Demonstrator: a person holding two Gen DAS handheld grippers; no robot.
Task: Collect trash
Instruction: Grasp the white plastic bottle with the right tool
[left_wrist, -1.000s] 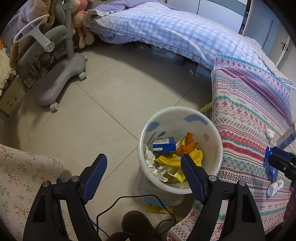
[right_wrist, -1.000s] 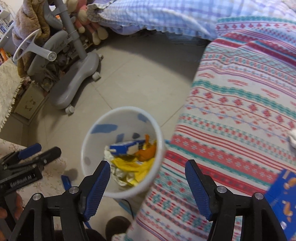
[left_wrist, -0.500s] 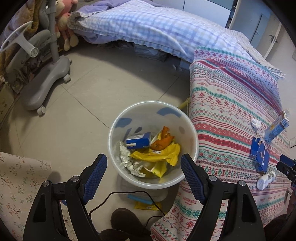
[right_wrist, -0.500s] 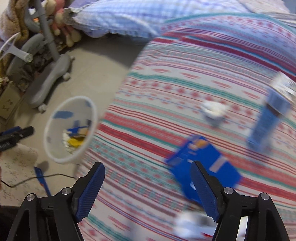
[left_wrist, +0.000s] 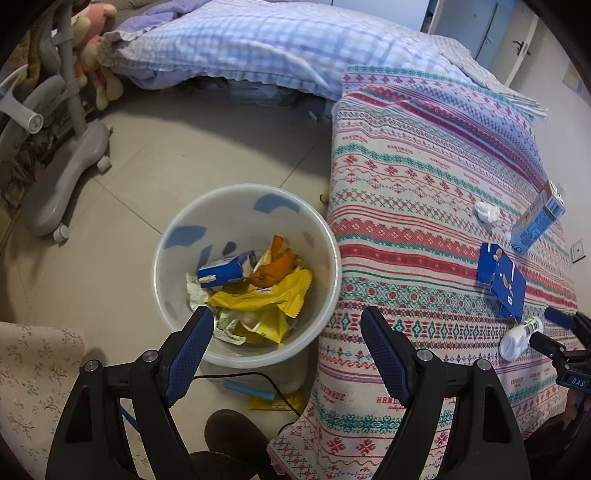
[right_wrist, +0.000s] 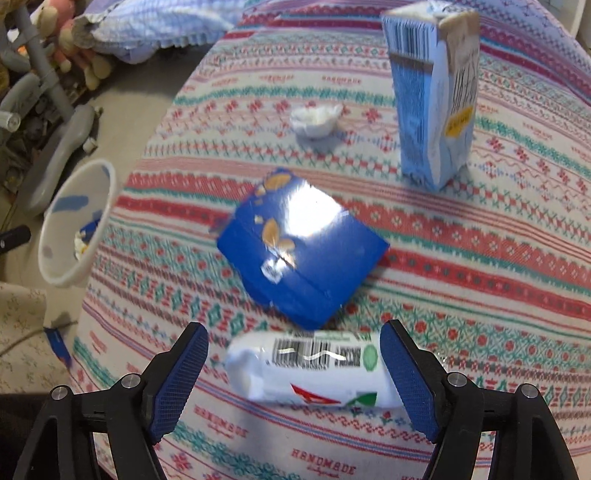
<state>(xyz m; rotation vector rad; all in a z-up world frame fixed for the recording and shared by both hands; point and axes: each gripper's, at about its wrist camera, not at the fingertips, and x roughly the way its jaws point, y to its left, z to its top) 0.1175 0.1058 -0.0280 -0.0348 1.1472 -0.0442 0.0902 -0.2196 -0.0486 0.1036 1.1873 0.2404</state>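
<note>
Right gripper (right_wrist: 293, 373) hangs over the patterned cloth (right_wrist: 461, 258), jaws spread wide, holding nothing. A white bottle (right_wrist: 310, 369) with a barcode label lies on its side on the cloth in the gap between the blue pads; the left pad is clear of it, the right pad is close to its end but contact cannot be told. Just beyond the bottle a flattened dark blue box (right_wrist: 303, 251) lies on the cloth. Further back a crumpled white tissue (right_wrist: 316, 118) and, to its right, an upright light blue carton (right_wrist: 432, 96).

Left gripper (left_wrist: 286, 354) is spread wide and empty, above the near rim of the white trash bin (left_wrist: 177, 295), which stands on the tiled floor (left_wrist: 184, 147) against the cloth's edge. Inside the bin: yellow wrapper (left_wrist: 258, 295), small blue carton (left_wrist: 223, 273), orange scrap (left_wrist: 275, 267), white paper. Under the bin's near side on the floor, a yellow packet (left_wrist: 273, 402) and a black cable (left_wrist: 236, 376). Far back, a bed with checked bedding (left_wrist: 240, 40) and a grey chair base (left_wrist: 62, 173).
</note>
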